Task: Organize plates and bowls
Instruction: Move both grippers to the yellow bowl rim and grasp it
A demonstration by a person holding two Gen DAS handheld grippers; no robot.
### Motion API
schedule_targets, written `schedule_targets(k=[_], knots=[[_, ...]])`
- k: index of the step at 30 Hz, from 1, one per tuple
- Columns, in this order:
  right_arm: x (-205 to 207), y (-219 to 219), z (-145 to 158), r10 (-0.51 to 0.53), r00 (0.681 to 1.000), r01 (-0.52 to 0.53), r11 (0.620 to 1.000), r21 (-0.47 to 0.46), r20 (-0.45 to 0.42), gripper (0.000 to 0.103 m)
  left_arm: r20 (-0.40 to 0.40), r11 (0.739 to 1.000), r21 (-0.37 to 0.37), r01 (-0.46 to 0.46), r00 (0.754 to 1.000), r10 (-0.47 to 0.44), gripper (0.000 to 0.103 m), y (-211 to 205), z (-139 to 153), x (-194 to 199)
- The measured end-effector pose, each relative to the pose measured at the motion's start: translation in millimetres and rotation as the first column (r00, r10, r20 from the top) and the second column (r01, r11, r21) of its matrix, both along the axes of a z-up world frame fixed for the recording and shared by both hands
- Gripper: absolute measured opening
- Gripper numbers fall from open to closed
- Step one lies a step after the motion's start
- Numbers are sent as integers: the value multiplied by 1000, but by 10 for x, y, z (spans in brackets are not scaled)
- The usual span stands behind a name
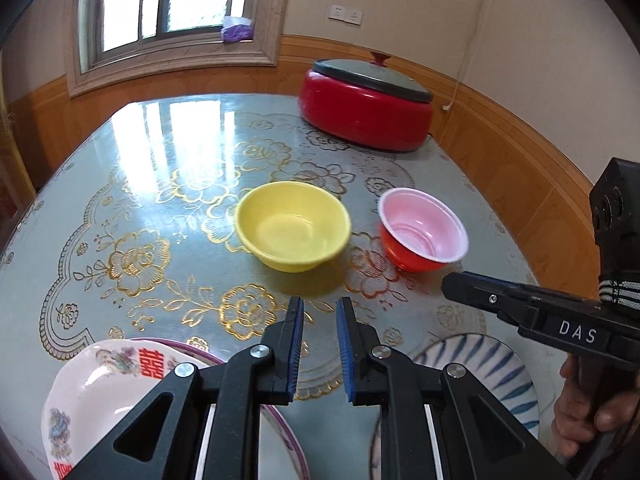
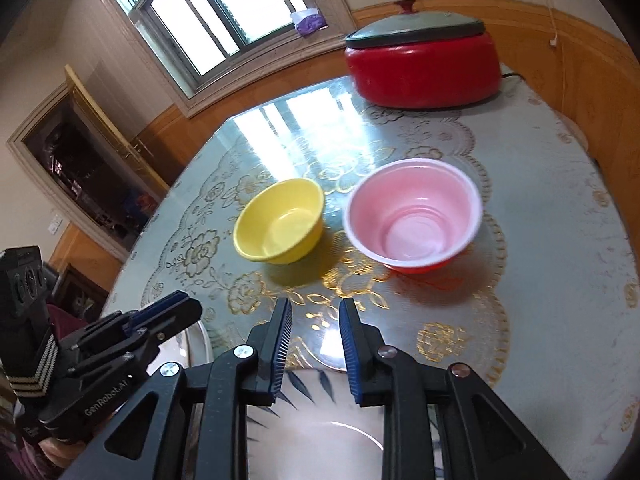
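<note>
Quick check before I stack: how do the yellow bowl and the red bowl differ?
The yellow bowl is yellow inside and out; the red bowl is red outside with a pale pink lining and white rim. The yellow bowl's inner wall looks smooth; the red bowl's shows stepped rings near the bottom. Both stand upright, empty, side by side without touching.

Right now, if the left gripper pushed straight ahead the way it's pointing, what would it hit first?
Most likely the yellow bowl. The left gripper is open with bare tablecloth before it, and that bowl sits just left of its line. Depth is uncertain; aimed lower, it meets the cloth first.
</note>
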State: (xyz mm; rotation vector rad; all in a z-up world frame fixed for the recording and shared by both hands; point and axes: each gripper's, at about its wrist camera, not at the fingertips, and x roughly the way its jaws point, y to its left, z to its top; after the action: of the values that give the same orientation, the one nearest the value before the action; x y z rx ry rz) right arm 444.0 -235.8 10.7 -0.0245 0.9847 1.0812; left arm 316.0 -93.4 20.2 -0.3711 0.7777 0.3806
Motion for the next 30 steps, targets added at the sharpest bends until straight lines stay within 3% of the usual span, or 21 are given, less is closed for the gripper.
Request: schedule_targets(k=[7, 12, 15, 20, 24, 29, 30], knots=[[112, 504, -86, 0, 998, -2, 999, -37, -62, 24, -37, 997, -41, -66, 997, 65, 17, 351, -75, 122], [252, 838, -178, -20, 995, 13, 997, -78, -94, 24, -47, 991, -74, -115, 993, 112, 26, 568, -116, 254], [312, 1017, -252, -27, 994, 17, 994, -104, -102, 24, -64, 983, -101, -150, 988, 144, 26, 709, -193, 355], [421, 1173, -340, -54, 993, 40, 990, -136, -103, 26, -88, 969, -161, -188, 981, 176, 26, 906, -329, 487], [454, 1205, -367, -55, 994, 41, 988, -149, -90, 26, -89, 965, -167, -204, 977, 191, 29, 990, -392, 566], [498, 1289, -443, -42, 997, 29, 985, -171, -70, 24, -115, 965, -176, -192, 978, 174, 28, 1057, -501, 730], [488, 1304, -462, -34, 997, 22, 984, -179, -63, 21, -118, 967, -170, -187, 979, 169, 20, 1064, -514, 747]])
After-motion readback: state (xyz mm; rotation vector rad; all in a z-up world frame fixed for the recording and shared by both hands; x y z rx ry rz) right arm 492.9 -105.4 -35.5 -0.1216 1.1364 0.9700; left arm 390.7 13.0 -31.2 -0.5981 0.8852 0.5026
